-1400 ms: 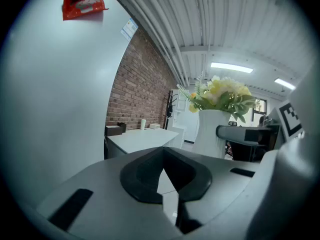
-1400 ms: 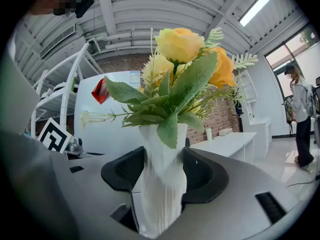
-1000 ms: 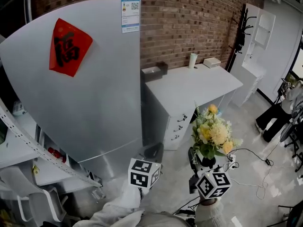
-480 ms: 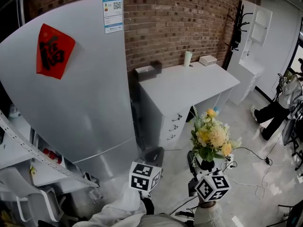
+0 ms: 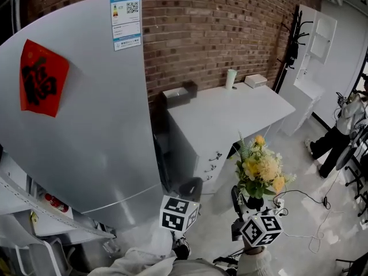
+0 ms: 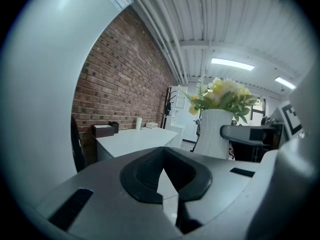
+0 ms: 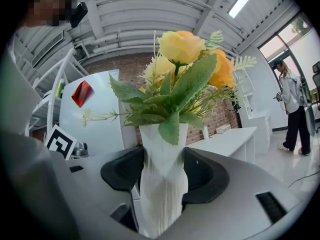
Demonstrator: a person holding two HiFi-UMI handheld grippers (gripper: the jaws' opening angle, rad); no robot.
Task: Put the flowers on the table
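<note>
Red brick wall across the back, and up against it on the left a big grey refrigerator, by far the largest thing here, with a red paper square and a printed label on its door. Next to it, the white tabletop with drawers down its near end. Off to the right, a white cabinet and a black coat stand, and a person standing on the pale floor, which has cables trailing across it.

Now the flowers: yellow and orange blooms with green leaves, upright in a white ribbed vase. They're up in the air over the floor, just off the drawer end of the tabletop and not on it. The right tool has the vase clamped, one dark pad pressed to each side of its narrow body. The left tool hangs beside it on the refrigerator side, jaws brought together with nothing between them, pointing toward the tabletop, the vase showing just off to its right.

Small items on the tabletop, all along the wall edge: a dark box at the left corner, a pale cup further along, and a flat white box just beyond the cup.
</note>
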